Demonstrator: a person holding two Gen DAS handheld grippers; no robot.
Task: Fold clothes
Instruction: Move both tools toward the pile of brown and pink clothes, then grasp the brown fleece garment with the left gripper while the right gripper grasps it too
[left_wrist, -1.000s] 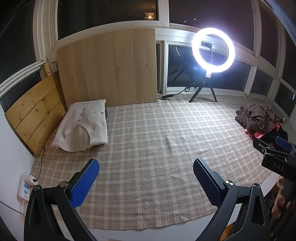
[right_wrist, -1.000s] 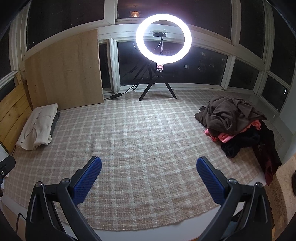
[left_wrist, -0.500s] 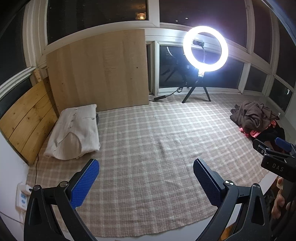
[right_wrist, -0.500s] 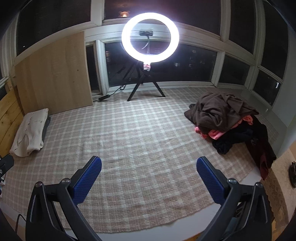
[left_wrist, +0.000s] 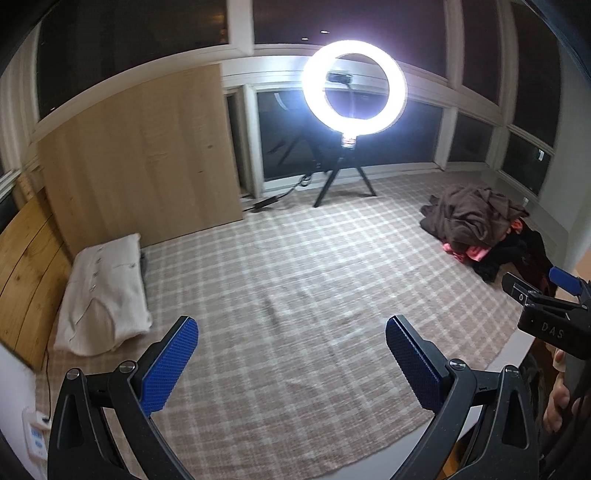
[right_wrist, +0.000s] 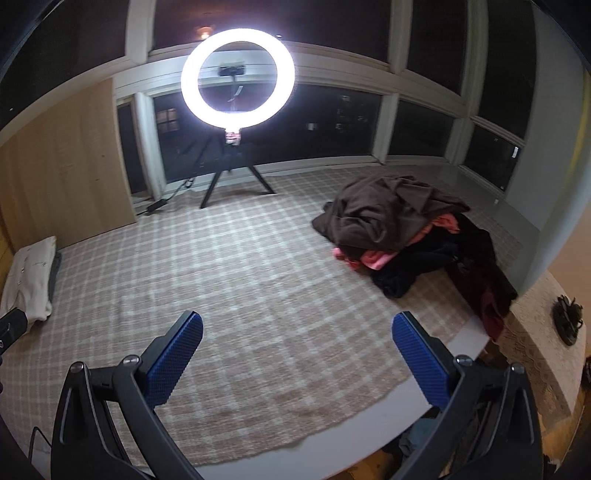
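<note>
Both grippers, left gripper (left_wrist: 291, 354) and right gripper (right_wrist: 297, 349), gape wide and empty; next, probably, reach the clothes heap (right_wrist: 402, 236) at right of frame.

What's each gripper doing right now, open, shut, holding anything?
Left gripper: open, holding nothing, above the checked cloth.
Right gripper: open, holding nothing, aimed toward the clothes pile.
</note>
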